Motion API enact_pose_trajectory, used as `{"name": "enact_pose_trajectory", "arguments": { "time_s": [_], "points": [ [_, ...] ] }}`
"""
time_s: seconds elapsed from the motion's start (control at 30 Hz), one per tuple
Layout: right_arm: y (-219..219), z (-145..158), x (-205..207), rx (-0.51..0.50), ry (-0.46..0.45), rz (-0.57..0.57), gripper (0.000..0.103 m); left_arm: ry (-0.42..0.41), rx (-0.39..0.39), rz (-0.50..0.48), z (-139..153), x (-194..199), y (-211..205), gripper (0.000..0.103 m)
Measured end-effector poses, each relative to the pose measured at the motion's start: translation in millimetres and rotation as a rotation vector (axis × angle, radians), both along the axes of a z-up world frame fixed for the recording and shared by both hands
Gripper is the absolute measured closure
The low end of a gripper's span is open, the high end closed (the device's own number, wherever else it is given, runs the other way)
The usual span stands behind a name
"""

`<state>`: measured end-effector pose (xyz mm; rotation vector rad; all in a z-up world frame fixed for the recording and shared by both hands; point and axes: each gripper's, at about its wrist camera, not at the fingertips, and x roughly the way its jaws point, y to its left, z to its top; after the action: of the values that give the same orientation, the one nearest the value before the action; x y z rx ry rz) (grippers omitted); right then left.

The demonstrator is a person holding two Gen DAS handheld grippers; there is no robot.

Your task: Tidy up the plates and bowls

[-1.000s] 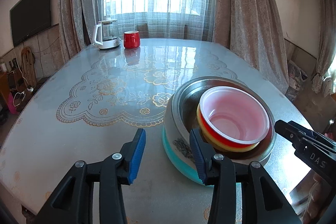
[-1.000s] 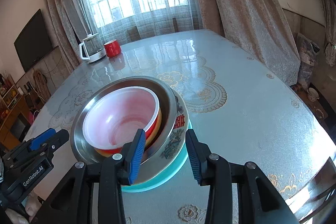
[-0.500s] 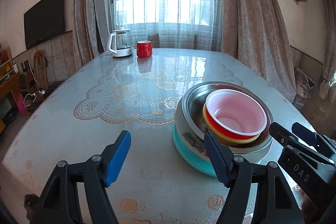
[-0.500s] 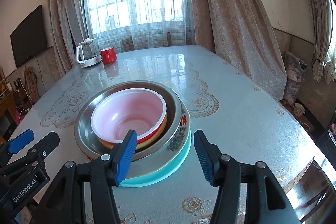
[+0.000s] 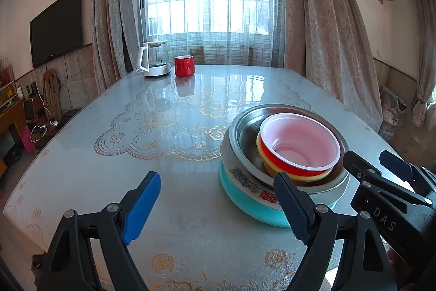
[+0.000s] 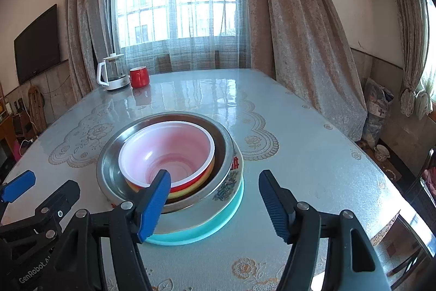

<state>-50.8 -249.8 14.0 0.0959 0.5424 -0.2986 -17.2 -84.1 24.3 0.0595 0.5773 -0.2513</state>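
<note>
A nested stack stands on the table: a red bowl with a white inside (image 5: 299,146) (image 6: 169,152) on top of a yellow bowl (image 5: 297,175), inside a steel bowl (image 5: 245,132) (image 6: 109,171), on a patterned white plate (image 5: 245,182) (image 6: 229,182), over a teal plate (image 5: 245,205) (image 6: 190,236). My left gripper (image 5: 218,205) is open and empty, held above the table just left of the stack. My right gripper (image 6: 215,201) is open and empty, near the stack's front right edge. Each gripper shows in the other's view, the right one (image 5: 381,162) and the left one (image 6: 41,187).
A white kettle (image 5: 154,62) (image 6: 113,74) and a red mug (image 5: 184,66) (image 6: 139,77) stand at the table's far left. The glossy table (image 5: 169,127) (image 6: 313,154) has a lace-pattern cover. Curtains and a window are behind; a TV hangs on the left wall.
Both grippers have opened wider and pulled back and up from the stack. The stack has not moved.
</note>
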Motion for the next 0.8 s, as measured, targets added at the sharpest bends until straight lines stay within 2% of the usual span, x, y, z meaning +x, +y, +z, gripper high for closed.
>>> {"name": "enact_pose_trajectory", "arguments": {
  "time_s": [0.4,0.8],
  "points": [
    [-4.0,-1.7,1.3,-0.001,-0.017,-0.008,0.034,0.037,0.017,0.013,-13.9,7.0,0.3,0.017],
    [-3.2,-7.5,7.8,0.018,0.004,0.014,0.033,0.054,0.029,0.017,-19.8,8.7,0.1,0.014]
  ]
}}
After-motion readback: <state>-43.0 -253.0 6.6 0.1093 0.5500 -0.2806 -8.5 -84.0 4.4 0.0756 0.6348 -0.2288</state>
